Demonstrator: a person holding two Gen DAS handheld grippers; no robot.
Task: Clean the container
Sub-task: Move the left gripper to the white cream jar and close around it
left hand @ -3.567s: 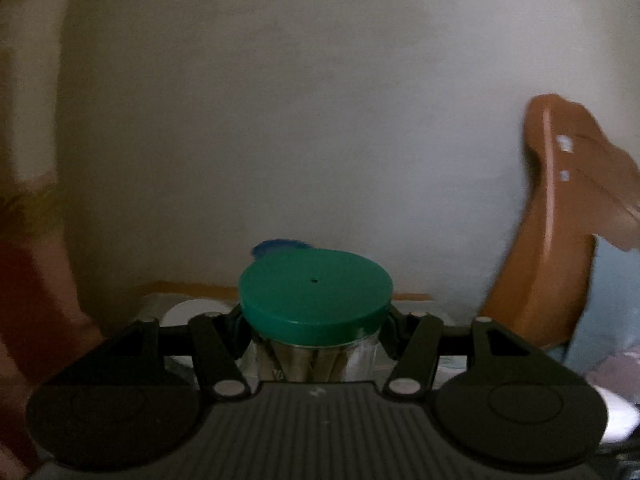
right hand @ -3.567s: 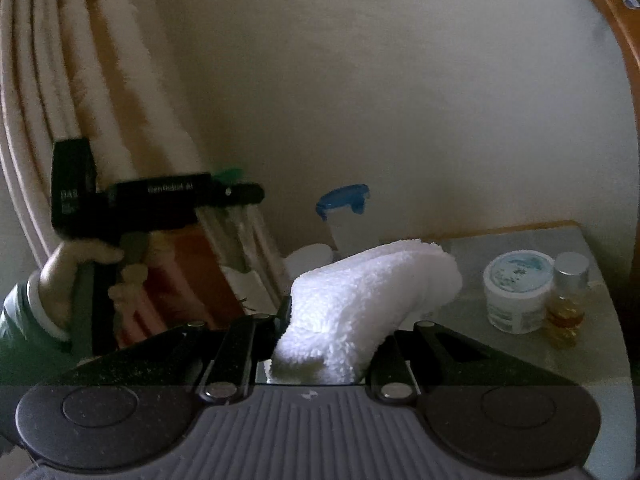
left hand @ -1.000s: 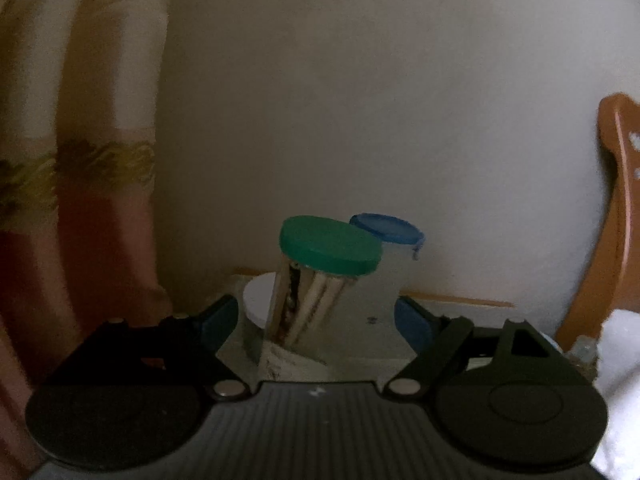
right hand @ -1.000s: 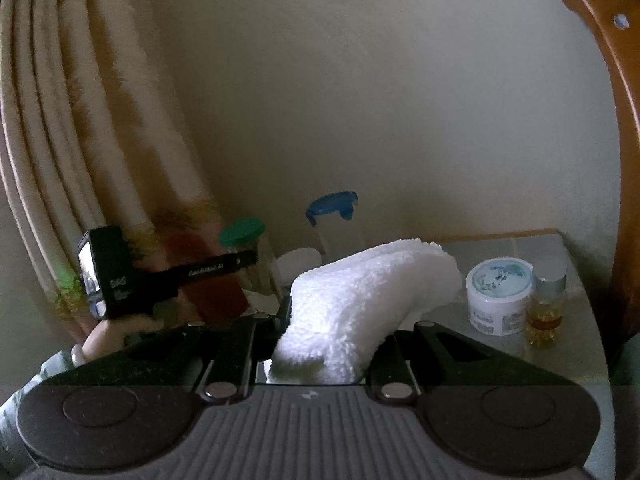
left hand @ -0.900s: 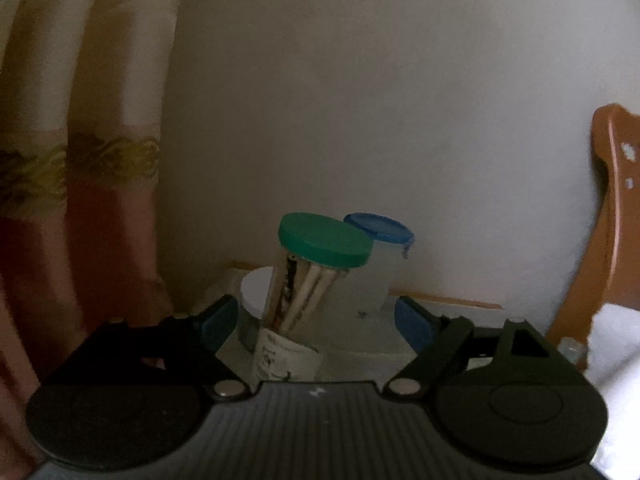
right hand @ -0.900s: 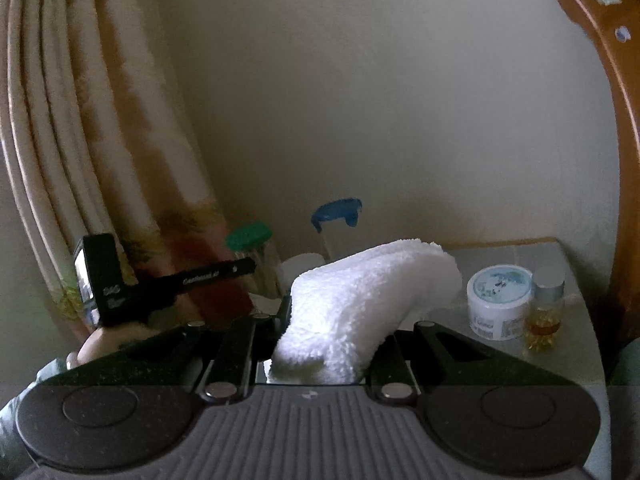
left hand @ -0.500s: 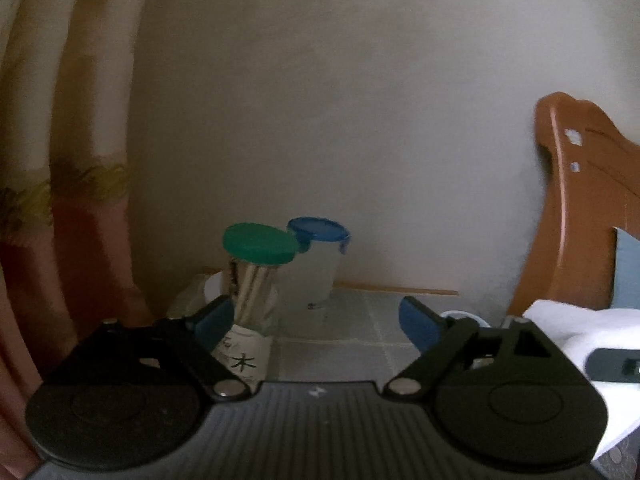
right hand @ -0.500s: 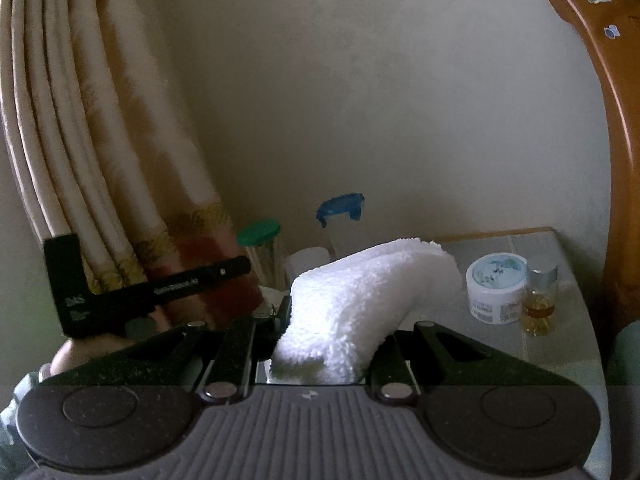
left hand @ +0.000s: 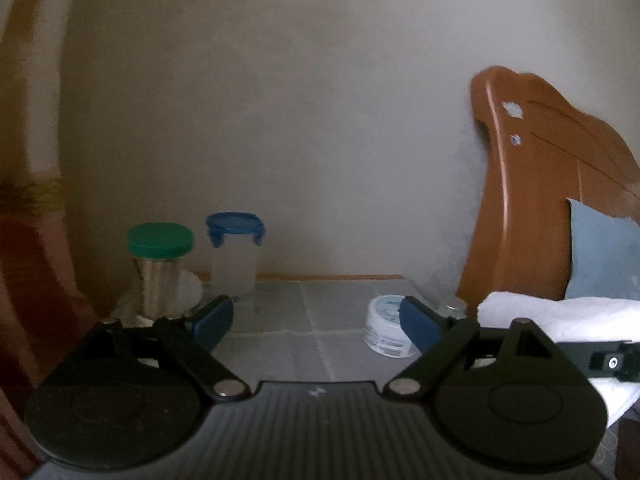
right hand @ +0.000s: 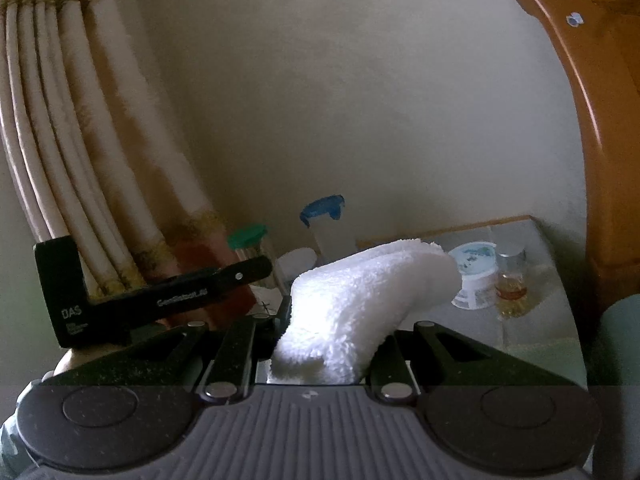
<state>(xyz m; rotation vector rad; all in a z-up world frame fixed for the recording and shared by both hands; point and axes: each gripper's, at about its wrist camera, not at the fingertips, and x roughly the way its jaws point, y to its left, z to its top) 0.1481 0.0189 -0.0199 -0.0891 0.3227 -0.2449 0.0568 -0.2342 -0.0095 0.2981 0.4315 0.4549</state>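
The grey tiled tabletop (left hand: pixel 280 320) carries a green-lidded jar (left hand: pixel 160 268) and a blue-lidded container (left hand: pixel 235 256) close together at its back left, a small white tub (left hand: pixel 384 330) and a little amber bottle (right hand: pixel 511 280) side by side on the right.

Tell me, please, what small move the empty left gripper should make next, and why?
Probably reach for the blue-lidded container. The left gripper is open and empty, the green-lidded jar stands on the table, and the right gripper holds the white cloth ready.

The folded white fluffy towel (right hand: pixel 360 300) hides the right tongs' fingertips; the small white round tub's (right hand: pixel 476 276) label is unreadable.
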